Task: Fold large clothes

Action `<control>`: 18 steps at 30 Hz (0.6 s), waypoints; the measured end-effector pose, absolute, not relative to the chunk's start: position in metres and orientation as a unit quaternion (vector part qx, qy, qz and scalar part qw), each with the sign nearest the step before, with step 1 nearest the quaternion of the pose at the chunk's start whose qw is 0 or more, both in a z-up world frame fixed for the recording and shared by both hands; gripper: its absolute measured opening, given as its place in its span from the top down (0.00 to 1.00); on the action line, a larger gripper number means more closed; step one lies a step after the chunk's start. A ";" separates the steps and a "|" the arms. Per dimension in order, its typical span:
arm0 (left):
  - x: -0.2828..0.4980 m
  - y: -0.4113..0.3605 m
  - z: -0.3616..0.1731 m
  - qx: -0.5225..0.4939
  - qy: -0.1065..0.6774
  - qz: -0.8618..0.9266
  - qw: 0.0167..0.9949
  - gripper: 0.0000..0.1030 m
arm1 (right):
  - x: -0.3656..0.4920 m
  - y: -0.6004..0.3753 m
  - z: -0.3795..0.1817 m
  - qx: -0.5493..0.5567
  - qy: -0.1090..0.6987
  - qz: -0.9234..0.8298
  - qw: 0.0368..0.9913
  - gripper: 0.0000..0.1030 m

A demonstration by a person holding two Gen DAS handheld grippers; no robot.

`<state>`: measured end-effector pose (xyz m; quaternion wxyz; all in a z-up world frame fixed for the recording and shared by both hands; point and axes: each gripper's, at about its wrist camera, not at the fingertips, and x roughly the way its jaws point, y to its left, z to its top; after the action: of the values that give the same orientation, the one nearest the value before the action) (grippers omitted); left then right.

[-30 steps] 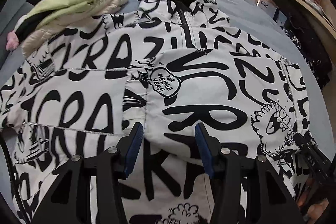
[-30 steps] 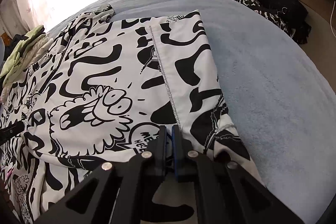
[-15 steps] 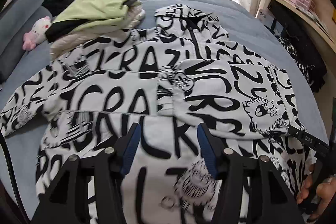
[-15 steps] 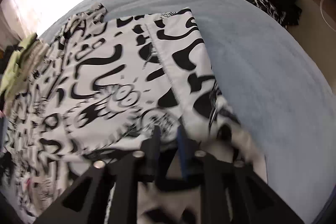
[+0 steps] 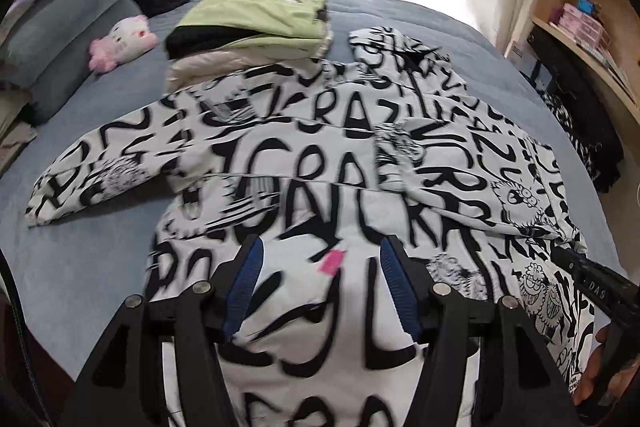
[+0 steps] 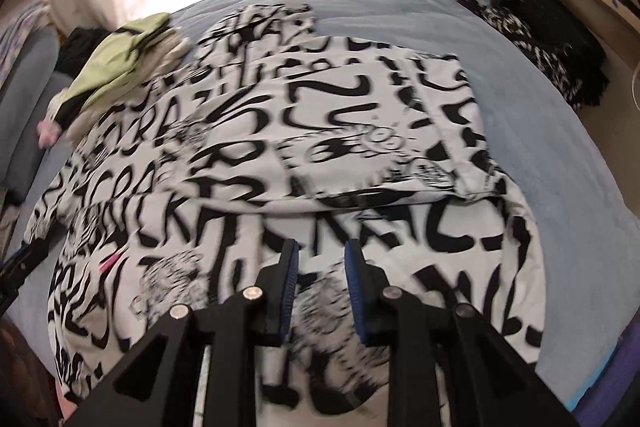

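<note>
The jacket (image 5: 320, 155) shouts big black letters — "CRAZ" and "CRA" across the middle; "DAS" sits lower right on the right gripper (image 5: 596, 287).

left gripper (image 5: 320, 291): jaws opening, empty | right gripper (image 6: 320, 291): jaws apart, empty

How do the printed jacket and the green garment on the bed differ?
The printed jacket is white with black lettering; the green garment is plain light green. The jacket lies spread out with one sleeve stretched sideways; the green garment is folded into a compact stack. The jacket covers far more of the bed. Both rest on it.
</note>
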<state>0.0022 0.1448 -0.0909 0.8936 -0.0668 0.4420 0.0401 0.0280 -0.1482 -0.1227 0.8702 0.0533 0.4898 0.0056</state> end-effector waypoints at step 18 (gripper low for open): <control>-0.037 0.345 -0.119 -0.216 0.436 0.118 0.866 0.41 | 0.031 0.044 -0.106 -0.045 0.446 0.100 0.888 0.77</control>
<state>-0.0369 0.3453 -0.1191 0.8658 -0.2155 0.4360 0.1180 0.0312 0.0440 -0.1061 0.8885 -0.0446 0.4458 0.0996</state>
